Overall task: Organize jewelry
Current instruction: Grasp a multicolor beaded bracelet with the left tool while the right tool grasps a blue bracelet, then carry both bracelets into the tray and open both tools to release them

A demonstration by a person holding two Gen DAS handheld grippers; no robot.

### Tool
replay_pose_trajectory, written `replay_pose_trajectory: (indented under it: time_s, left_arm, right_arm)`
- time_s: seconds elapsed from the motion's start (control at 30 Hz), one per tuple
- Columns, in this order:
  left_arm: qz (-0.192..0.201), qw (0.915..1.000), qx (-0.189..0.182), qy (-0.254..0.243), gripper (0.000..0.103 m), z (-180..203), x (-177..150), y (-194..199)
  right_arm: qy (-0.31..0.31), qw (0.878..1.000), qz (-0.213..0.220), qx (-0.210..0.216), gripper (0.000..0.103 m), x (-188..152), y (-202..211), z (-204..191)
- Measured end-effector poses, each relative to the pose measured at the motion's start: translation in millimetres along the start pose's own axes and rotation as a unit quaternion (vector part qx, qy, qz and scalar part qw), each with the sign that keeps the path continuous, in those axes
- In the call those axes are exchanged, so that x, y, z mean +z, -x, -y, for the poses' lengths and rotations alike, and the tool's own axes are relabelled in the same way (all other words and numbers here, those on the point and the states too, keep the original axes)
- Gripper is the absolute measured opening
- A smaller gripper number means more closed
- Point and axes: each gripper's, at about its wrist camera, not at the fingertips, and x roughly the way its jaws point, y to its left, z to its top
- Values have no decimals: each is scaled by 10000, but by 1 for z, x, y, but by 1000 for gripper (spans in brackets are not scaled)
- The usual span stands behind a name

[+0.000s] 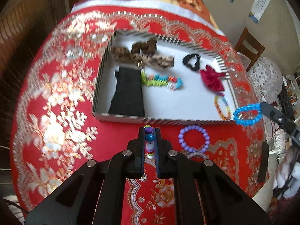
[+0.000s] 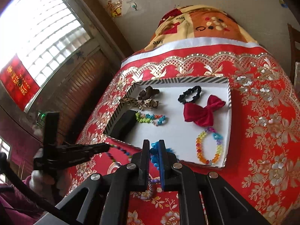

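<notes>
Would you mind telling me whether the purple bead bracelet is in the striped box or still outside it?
Outside. The purple bead bracelet lies on the red tablecloth, just in front of the striped box's near wall.

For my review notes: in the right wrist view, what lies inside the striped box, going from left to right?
Black stand → leopard-print bow → multicoloured bead string → black scrunchie → red velvet bow. The rainbow bracelet overlaps the red bow's span, so I left it out.

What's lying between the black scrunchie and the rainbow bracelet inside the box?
The red velvet bow lies between the black scrunchie and the rainbow bracelet; the right wrist view shows it most clearly.
</notes>
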Motion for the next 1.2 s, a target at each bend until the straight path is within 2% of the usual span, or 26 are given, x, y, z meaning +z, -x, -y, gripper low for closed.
replay_pose_trajectory:
  time_s: [0.2,0.57,1.2]
  left_arm:
    - [323,9989,296,-194,7,5,13,26]
    - [714,9957,438,-405,7,25,42,39]
    - [658,9944,567,-609,7,47,61,14]
  right_arm:
    - [47,9999,102,-45,8,10,7,2]
    - [193,9996,163,-130,8,27,9,0]
    - [217,9993,181,-247,8,46,1,8]
